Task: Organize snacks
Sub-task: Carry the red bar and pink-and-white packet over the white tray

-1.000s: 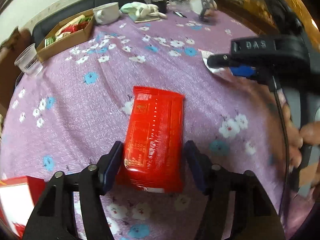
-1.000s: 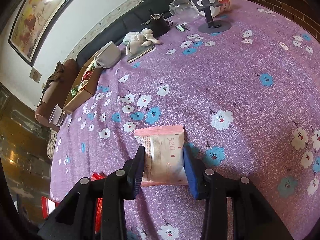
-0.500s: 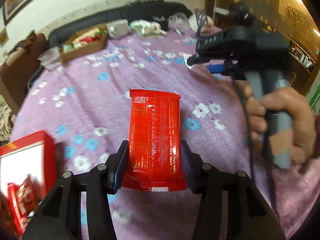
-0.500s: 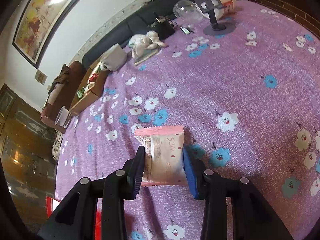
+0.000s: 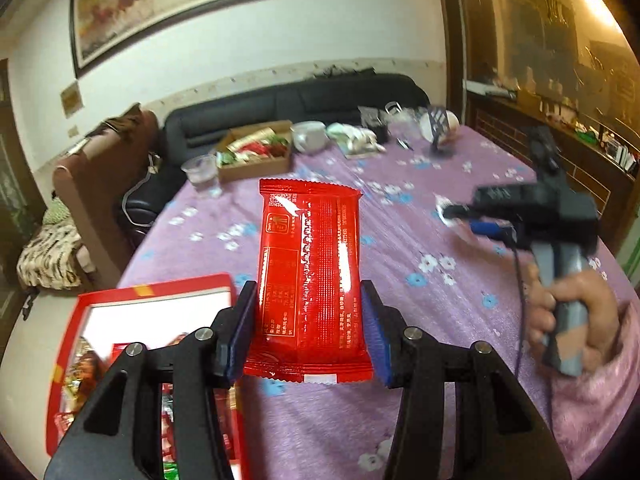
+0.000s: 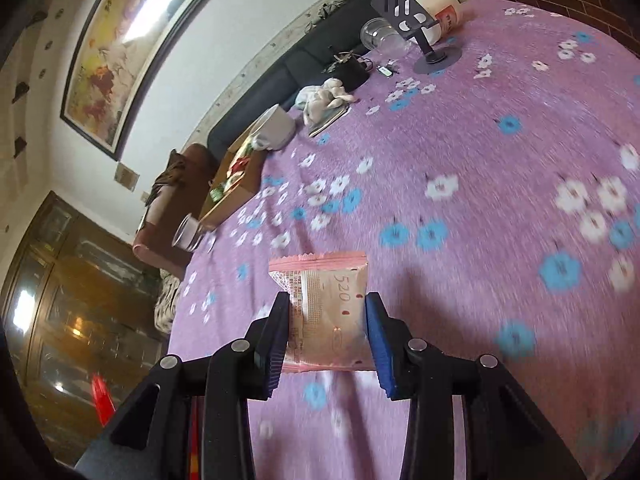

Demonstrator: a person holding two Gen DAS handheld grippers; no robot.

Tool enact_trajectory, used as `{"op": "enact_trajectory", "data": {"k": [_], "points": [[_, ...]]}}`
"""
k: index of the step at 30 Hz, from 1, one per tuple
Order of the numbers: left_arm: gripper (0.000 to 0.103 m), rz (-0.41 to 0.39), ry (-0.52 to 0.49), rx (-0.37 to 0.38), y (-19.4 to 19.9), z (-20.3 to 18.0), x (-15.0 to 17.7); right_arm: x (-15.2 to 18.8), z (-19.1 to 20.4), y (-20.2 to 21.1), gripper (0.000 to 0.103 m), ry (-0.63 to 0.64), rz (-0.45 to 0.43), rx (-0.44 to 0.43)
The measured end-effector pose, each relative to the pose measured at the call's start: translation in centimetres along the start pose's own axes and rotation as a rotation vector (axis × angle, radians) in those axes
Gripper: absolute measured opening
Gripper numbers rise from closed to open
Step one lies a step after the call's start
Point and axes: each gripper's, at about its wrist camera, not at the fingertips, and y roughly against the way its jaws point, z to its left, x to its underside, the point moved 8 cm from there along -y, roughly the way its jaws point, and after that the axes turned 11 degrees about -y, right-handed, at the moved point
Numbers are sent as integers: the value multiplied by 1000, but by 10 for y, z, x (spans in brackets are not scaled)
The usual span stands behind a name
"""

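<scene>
the left gripper squeezes a red snack pack, up in the air above the purple table beside a red box. the right gripper squeezes a pink snack pack over the table.

My table wears a purple flowered cloth | white mug beside a clear plastic cup at the far edge | black phone stand upright | black sofa behind | framed painting on wall
</scene>
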Motion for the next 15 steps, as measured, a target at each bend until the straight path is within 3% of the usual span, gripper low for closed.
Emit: {"op": "enact_trajectory", "data": {"k": [7,15], "points": [[48,-52,36,-69,19,29,7,46,21,24,38,39,39,-58],[48,-74,99,-119,35,63,25,99,93,29,38,187,72,-113]]}}
